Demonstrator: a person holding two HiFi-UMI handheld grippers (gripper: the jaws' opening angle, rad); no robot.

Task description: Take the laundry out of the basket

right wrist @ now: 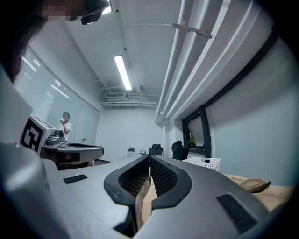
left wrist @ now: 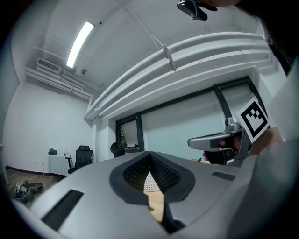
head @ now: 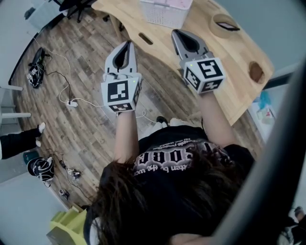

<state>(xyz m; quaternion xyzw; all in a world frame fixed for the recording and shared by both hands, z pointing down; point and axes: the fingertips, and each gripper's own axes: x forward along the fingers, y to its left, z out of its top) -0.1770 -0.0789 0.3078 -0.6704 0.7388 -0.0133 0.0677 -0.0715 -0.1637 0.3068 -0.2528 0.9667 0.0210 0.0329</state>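
The white plastic basket with little holes (head: pixel 162 16) sat on the far side of the light wooden table (head: pixel 224 81), with pale pink stuff (head: pixel 176 3) inside, most likely the laundry. The left grey claw (head: pixel 128 43) and the right grey claw (head: pixel 175 32) were both pressed together, holding nothing, near the basket but not touching it. I think no laundry was out yet, so all of it was left to do.

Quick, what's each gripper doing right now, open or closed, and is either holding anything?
Left gripper: closed, jaws together, nothing between them.
Right gripper: closed, jaws together, holding nothing.
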